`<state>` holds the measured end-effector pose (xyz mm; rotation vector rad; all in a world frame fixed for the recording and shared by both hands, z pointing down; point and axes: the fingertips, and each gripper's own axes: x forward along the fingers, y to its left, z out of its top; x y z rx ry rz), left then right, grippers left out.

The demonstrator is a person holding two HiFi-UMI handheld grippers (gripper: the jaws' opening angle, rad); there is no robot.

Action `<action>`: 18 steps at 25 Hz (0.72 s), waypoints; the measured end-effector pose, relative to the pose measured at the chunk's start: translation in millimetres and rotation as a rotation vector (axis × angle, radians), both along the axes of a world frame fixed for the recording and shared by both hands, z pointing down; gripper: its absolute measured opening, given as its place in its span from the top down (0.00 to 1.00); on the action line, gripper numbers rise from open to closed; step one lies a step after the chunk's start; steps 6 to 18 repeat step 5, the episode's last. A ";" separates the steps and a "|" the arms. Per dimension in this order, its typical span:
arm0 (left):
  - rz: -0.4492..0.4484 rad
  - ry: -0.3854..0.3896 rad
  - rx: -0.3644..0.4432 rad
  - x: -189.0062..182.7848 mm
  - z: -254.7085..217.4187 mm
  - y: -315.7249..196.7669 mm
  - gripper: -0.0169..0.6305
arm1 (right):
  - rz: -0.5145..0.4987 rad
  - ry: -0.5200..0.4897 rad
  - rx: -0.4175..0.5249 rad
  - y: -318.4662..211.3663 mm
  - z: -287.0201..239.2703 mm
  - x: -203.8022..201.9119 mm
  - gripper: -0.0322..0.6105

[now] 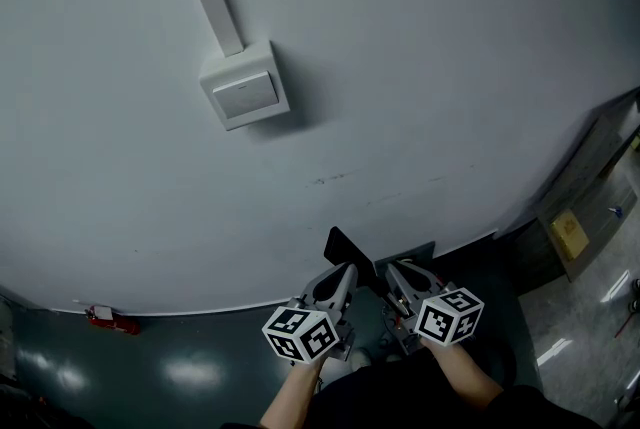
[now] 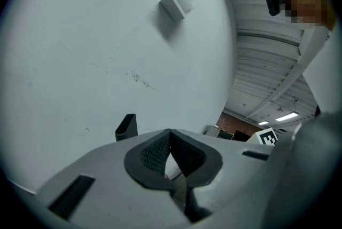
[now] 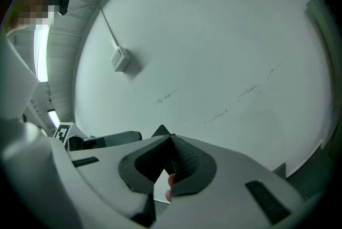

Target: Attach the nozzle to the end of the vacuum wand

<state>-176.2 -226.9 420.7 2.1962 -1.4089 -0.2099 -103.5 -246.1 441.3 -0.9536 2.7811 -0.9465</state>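
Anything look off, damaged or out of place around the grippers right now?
Nothing looks damaged. Oddly, the left gripper and right gripper are both shut on nothing, with the black nozzle poking up between them. The wall has faint scuffs; a small red thing lies at its foot.

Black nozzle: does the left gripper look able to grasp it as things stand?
Probably not yet. The left gripper is shut, so it must open first. Otherwise the way looks free: the black nozzle stands just beyond its tips, with nothing between.
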 end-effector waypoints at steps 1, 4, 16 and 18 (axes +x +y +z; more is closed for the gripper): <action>0.000 0.000 -0.003 -0.1 0.9 0.9 0.97 | 0.001 -0.001 -0.002 0.7 0.1 -0.1 0.92; 0.000 0.004 -0.017 0.5 4.5 5.9 0.97 | 0.005 0.000 -0.012 5.0 2.5 1.1 0.92; 0.000 0.007 -0.022 0.8 5.6 7.6 0.97 | 0.007 0.000 -0.016 6.6 3.6 1.6 0.92; 0.000 0.007 -0.022 0.8 5.6 7.6 0.97 | 0.007 0.000 -0.016 6.6 3.6 1.6 0.92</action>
